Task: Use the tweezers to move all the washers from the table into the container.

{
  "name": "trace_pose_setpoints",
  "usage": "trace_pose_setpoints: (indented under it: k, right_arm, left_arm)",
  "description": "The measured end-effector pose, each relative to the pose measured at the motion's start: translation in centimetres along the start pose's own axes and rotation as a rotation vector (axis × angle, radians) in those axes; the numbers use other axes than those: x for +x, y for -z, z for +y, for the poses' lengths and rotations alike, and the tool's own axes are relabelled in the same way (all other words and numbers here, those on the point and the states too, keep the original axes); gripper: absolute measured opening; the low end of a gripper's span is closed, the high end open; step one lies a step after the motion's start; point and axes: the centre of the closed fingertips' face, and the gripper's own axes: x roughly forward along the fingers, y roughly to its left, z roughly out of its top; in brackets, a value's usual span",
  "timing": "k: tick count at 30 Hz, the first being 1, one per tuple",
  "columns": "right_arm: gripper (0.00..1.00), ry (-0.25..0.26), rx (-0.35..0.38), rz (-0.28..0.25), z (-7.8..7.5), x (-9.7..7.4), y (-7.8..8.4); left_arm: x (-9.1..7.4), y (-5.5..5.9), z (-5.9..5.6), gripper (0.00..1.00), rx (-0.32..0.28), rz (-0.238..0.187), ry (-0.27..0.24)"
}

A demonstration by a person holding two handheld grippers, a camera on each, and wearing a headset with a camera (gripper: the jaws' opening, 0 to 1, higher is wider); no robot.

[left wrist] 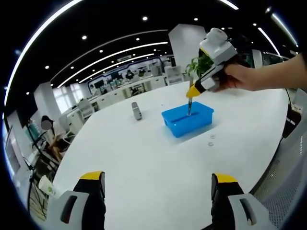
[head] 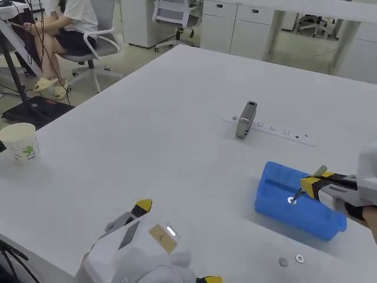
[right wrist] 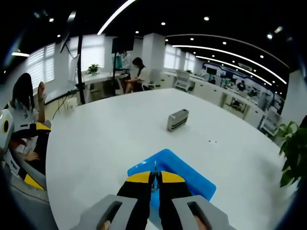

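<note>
Pinches tweezers point(head: 296, 195) in right gripper point(head: 310, 184), tips down in container point(head: 275, 177), seemingly on a washer point(head: 291, 201), with two washers point(head: 300, 258) on table point(head: 177, 118) just by its near wall, nearer this than the spread left gripper point(left wrist: 157, 179).

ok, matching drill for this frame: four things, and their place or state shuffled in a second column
Things:
1 cup
2 washers
3 left gripper
4 right gripper

Place or state:
a shut on tweezers, over the container
b open, holding nothing
c near the table edge, left side in head view
d on the table beside the container

Pairs: 1-c, 2-d, 3-b, 4-a
</note>
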Motion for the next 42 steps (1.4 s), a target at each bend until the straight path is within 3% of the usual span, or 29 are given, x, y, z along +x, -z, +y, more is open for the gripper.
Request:
trace_pose_setpoints:
  k: [9,12,19,42]
  right_arm:
    - [0.01,0.014,0.008,0.029,-0.6,1.4,1.7]
    - [0.01,0.022,-0.011,0.049,-0.8,2.0,2.6]
    - [0.01,0.005,0.013,0.066,-0.8,3.0,3.6]
    - [0.02,-0.008,0.043,0.073,-0.5,4.0,4.1]
  left_arm:
    - [0.1,0.1,-0.1,0.94,0.000,0.007,0.006]
    - [-0.2,-0.7,-0.4,0.94,-0.018,-0.035,0.024]
    - [0.0,-0.5,-0.5,0.94,-0.026,-0.027,0.031]
    - [0.2,-0.1,-0.9,0.93,-0.010,-0.001,0.049]
